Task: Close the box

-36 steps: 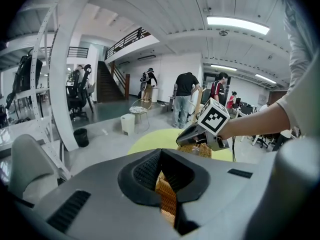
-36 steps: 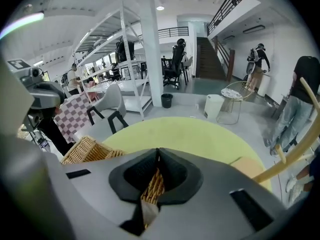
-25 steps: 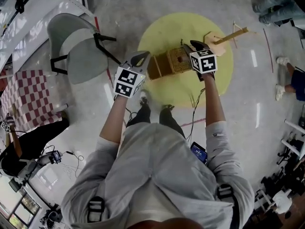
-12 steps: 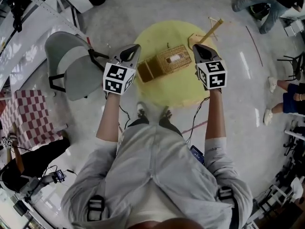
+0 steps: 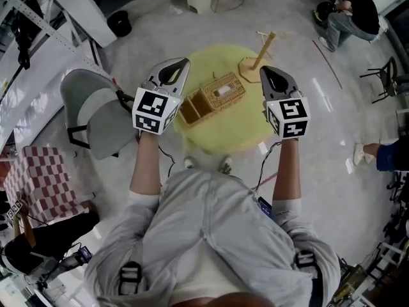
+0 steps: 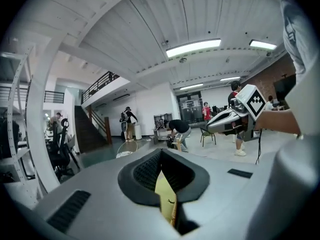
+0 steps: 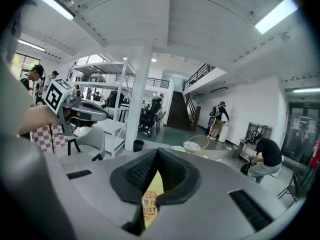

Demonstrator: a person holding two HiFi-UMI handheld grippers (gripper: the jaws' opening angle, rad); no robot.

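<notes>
Lying on the counter point(image 5: 236, 132) between the closed, empty left tool point(image 5: 183, 62) and right tool point(image 5: 264, 71), the box point(image 5: 218, 93) runs lengthwise across them.

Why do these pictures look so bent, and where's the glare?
Head view: the wide lens bows the floor around the round yellow table. Left gripper view: black round border, long ceiling lamp burnt white. Right gripper view: same border, strip light glaring.
</notes>
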